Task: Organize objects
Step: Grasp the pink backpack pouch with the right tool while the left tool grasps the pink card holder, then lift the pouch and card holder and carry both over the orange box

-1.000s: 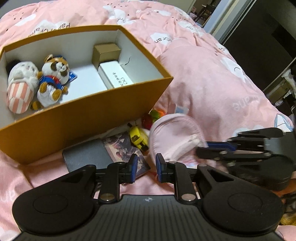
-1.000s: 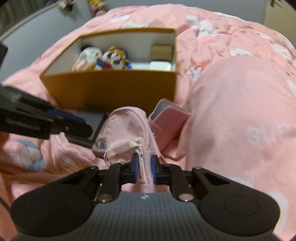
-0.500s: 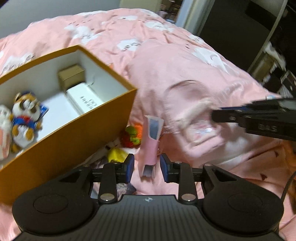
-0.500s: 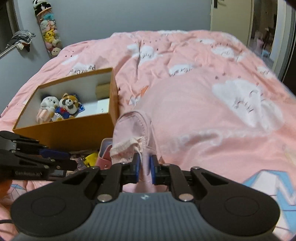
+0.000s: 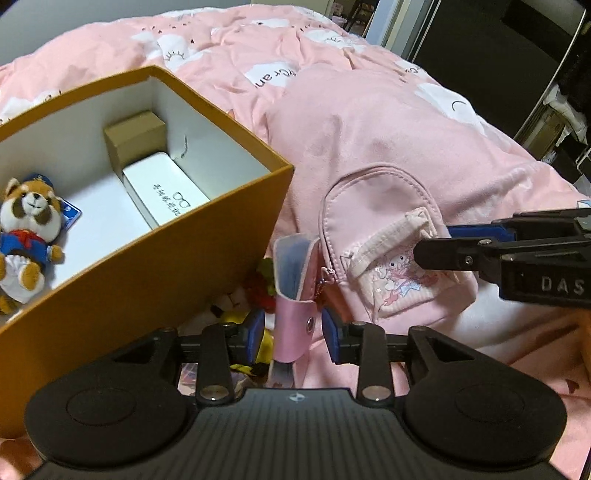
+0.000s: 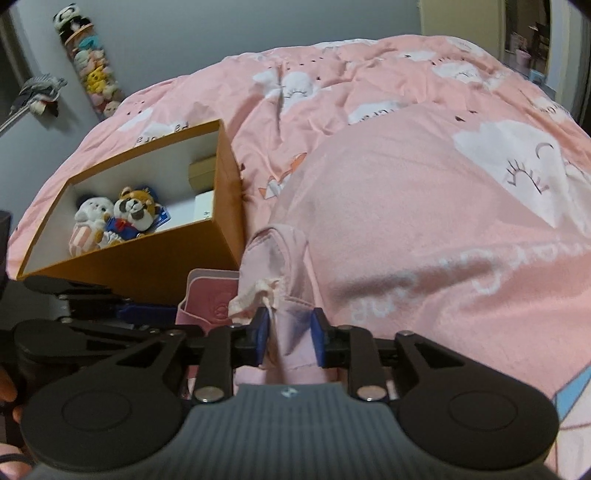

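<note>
Your left tongs (image 5: 291, 328) are opening, blue pads parted on either side of a slim pink case (image 5: 293, 291) that stands upright between them; neither pad presses on it. Your right tongs (image 6: 288, 334) are opening too, with the fabric of a small pink backpack (image 6: 275, 258) lying between the pads, which stand clear of it on both sides. Seen from the left wrist, the backpack sits just right of the pink case, touching it, with a cartoon print on its front pocket, and the right tongs reach in at its far right edge. Directly left of the case stands an open orange box (image 5: 155, 258) with a white inside; it holds a raccoon plush (image 5: 27, 229), a white plush (image 6: 90, 218), a white carton (image 5: 166, 192) and a small brown carton (image 5: 135, 134). At the foot of the box, partly hidden, lie something red and something yellow that you cannot make out. Everything rests on a bed under a pink quilt (image 6: 424, 206) printed with white clouds. Behind the bed is a grey wall (image 6: 221, 29) with a hanging column of small soft toys (image 6: 92, 66), and a doorway (image 5: 480, 48) opens into darkness to the right.
</note>
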### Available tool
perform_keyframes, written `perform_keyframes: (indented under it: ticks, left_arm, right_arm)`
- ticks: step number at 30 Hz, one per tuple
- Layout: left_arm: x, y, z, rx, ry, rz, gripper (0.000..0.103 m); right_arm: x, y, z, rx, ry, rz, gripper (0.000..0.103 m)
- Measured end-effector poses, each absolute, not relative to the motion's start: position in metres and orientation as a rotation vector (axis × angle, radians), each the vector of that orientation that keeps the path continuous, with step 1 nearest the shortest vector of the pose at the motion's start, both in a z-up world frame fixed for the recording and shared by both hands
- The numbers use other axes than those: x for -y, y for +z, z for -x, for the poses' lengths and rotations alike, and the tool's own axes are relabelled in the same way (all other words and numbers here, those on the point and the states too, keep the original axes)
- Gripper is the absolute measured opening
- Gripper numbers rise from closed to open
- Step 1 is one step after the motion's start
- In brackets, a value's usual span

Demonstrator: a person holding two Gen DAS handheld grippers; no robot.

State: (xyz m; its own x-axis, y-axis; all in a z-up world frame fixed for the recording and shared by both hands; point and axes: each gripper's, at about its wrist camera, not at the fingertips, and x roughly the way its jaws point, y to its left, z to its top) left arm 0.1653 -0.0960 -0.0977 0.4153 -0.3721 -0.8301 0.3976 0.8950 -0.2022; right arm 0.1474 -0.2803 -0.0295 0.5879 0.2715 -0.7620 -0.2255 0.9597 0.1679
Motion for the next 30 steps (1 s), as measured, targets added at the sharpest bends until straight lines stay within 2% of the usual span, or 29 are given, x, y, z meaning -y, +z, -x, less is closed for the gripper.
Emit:
perform_keyframes:
  ticks: [2,6,9,16,30]
  left_arm:
    - [0.099,-0.101,-0.168,-1.049,-0.465,-0.03,0.037]
    - [0.098,-0.102,-0.17,-1.06,-0.469,-0.007,0.027]
    - [0.098,-0.102,-0.168,-1.059,-0.461,-0.01,0.025]
    - [0.088,-0.093,-0.16,-1.049,-0.442,0.022,0.024]
    - [0.031,-0.013,-0.133,-0.932,-0.42,0.256,0.023]
  right_arm:
    - [0.274,-0.028,-0.149,-0.894,0.294,-0.013,0.038]
    - [0.26,-0.031,-0.151,-0.885,0.278,0.125,0.045]
    - [0.255,-0.038,-0.154,-0.896,0.276,0.162,0.046]
    - [0.258,-0.032,-0.147,-0.888,0.296,0.126,0.022]
    - [0.264,0.053,-0.132,-0.692,0.348,0.025,0.019]
